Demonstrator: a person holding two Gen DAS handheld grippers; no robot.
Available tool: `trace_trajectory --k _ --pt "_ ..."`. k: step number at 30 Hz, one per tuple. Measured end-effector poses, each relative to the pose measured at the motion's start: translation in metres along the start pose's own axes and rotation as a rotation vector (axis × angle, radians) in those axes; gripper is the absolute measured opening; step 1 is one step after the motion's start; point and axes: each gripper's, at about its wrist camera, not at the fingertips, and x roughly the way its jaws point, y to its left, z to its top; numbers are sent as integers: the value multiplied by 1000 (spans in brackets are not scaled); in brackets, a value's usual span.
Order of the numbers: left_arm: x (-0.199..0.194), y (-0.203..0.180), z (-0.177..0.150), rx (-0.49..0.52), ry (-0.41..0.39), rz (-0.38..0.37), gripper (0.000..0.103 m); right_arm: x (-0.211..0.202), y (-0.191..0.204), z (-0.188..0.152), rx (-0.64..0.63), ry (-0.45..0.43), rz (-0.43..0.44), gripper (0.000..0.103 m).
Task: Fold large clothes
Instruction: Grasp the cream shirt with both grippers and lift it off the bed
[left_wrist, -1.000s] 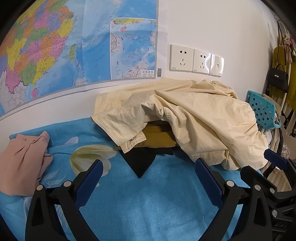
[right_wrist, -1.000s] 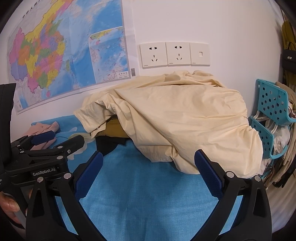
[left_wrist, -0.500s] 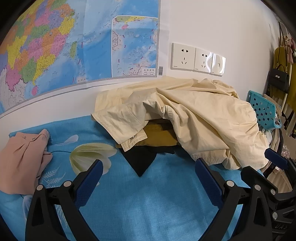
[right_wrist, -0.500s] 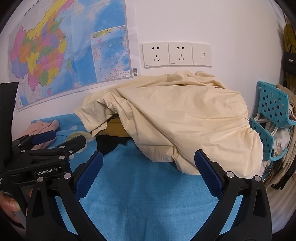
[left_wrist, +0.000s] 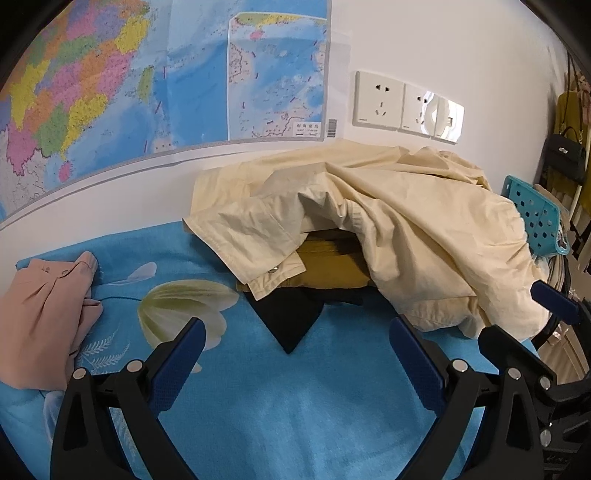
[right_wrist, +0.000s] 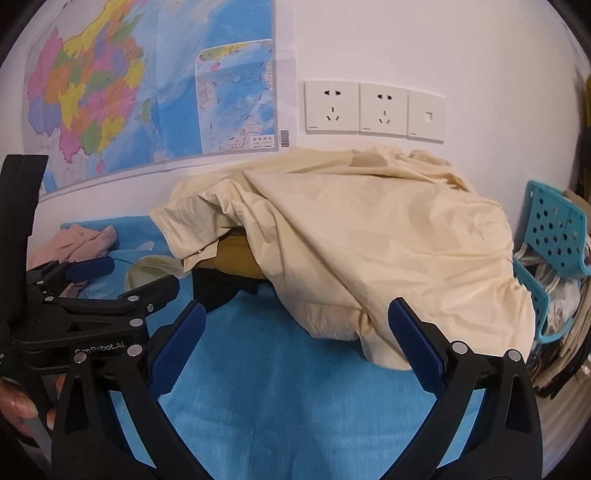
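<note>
A large cream shirt (left_wrist: 399, 229) (right_wrist: 369, 243) lies crumpled over a pile against the wall, covering a mustard garment (left_wrist: 328, 269) (right_wrist: 236, 258) and a black one (left_wrist: 291, 317) (right_wrist: 214, 291). A pink garment (left_wrist: 40, 317) (right_wrist: 81, 240) sits folded at the left. My left gripper (left_wrist: 295, 350) hovers open over the blue sheet, short of the pile, with nothing between its fingers. My right gripper (right_wrist: 295, 336) is open too, just before the shirt's lower hem. The left gripper (right_wrist: 107, 280) also shows at the left of the right wrist view.
The bed's blue flower-print sheet (left_wrist: 258, 406) (right_wrist: 295, 387) spreads in front of the pile. A map (left_wrist: 147, 81) and wall sockets (right_wrist: 373, 109) are behind. A teal plastic basket (right_wrist: 554, 240) with clothes stands at the right edge. A hand (right_wrist: 18, 406) holds the left gripper.
Both grippers have drifted slightly toward the pile, the view rising a little; both stay open and no garment has moved.
</note>
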Motion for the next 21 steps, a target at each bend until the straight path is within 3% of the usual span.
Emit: trace_trajectory --k 10,14,21 --pt "24 21 12 -34 30 38 96 37 11 24 -110 10 -16 97" --pt "39 43 11 -60 57 96 96 72 22 42 -176 35 -18 97" --pt "51 81 5 -128 96 144 96 136 57 58 -368 69 -104 97"
